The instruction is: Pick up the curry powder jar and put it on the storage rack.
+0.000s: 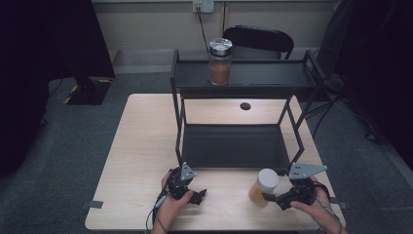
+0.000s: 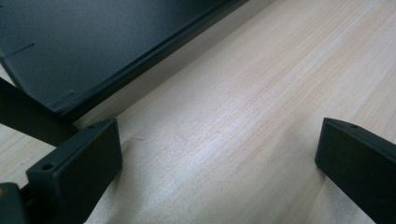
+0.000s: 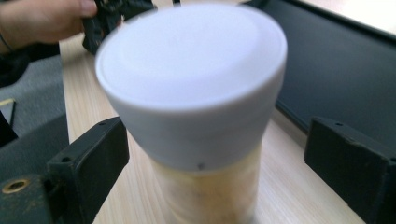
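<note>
White-lidded jar [image 3: 196, 121] upright on table [image 1: 141, 146] front right, just before rack [image 1: 234, 146]. Right gripper [image 1: 269, 197] straddles it, jaws apart; left pad maybe touching, no clamp evident. Left gripper [image 1: 197, 195] released, idle, farther off.

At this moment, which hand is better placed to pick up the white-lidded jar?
Right. The right gripper already has the jar between its open jaws, with gaps on both sides. The left gripper sits apart over bare table, open, nothing between its jaws.
</note>
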Tool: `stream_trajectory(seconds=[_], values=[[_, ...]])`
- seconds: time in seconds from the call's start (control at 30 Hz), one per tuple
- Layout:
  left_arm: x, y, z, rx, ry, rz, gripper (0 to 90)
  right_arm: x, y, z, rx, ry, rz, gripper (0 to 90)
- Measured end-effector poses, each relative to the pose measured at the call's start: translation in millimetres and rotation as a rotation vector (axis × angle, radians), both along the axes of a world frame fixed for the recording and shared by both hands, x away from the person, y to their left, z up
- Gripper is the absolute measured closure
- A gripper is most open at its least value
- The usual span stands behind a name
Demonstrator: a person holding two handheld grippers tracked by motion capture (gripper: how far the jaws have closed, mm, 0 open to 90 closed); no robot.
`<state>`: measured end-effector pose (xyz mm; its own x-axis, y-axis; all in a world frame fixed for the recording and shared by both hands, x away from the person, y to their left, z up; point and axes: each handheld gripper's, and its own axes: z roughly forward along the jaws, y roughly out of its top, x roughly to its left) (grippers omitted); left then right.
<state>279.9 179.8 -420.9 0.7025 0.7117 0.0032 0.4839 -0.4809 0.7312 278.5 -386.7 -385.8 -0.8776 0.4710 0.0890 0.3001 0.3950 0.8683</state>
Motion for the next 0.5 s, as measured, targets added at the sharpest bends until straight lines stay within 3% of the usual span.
stream_trajectory(seconds=[0.27,0.5], values=[[0.0,0.0,0.0,0.0,0.0,0.0,0.0,1.0,3.7,-4.8,0.057,-0.022,0.009,20.1],[0.0,0.0,0.0,0.0,0.0,0.0,0.0,3.3,5.5,-9.0,0.067,-0.021,0.018,26.5]])
